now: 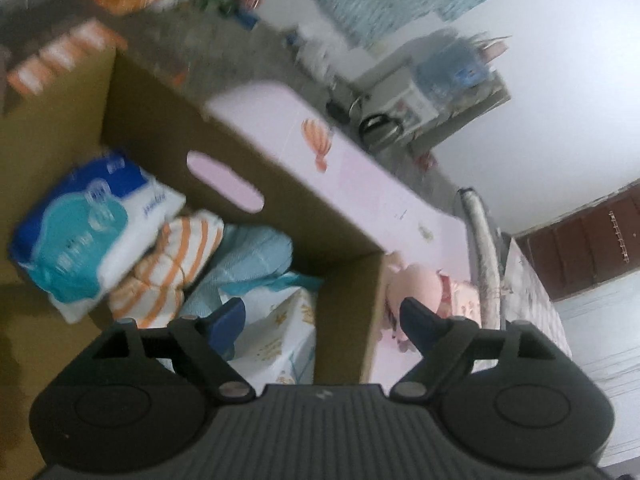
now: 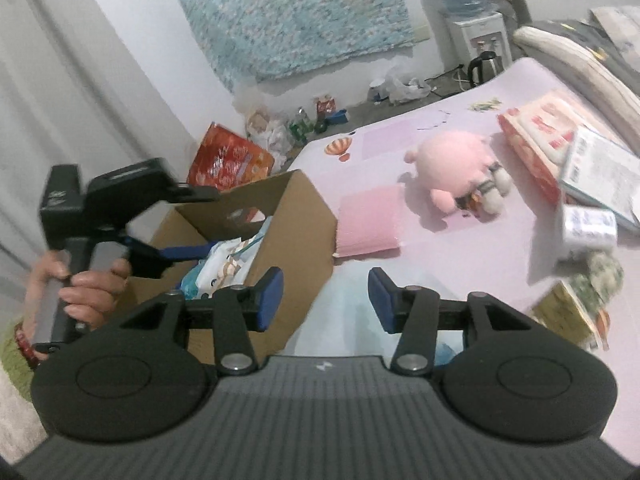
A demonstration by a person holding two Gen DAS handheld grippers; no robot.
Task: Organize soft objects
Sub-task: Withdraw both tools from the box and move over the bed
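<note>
A cardboard box (image 1: 256, 148) holds a blue-and-white pack (image 1: 84, 224), an orange-striped cloth (image 1: 176, 264), a light blue cloth (image 1: 248, 256) and a white patterned pack (image 1: 276, 340). My left gripper (image 1: 320, 316) hangs open above the box's near corner, holding nothing. In the right wrist view a hand holds the left gripper (image 2: 214, 220) over the box (image 2: 300, 216). My right gripper (image 2: 326, 292) stands open over the pink mat (image 2: 460, 280), beside the box, with nothing between its fingers. A pink plush toy (image 2: 452, 168) and a folded pink cloth (image 2: 368, 220) lie on the mat beyond it.
To the right on the mat lie a red-and-white pack (image 2: 536, 140), books (image 2: 600, 168) and small boxes (image 2: 588, 228). An orange bag (image 2: 228, 160) and clutter sit on the floor behind the box. A water dispenser (image 2: 476, 28) and kettle (image 2: 484, 66) stand by the wall.
</note>
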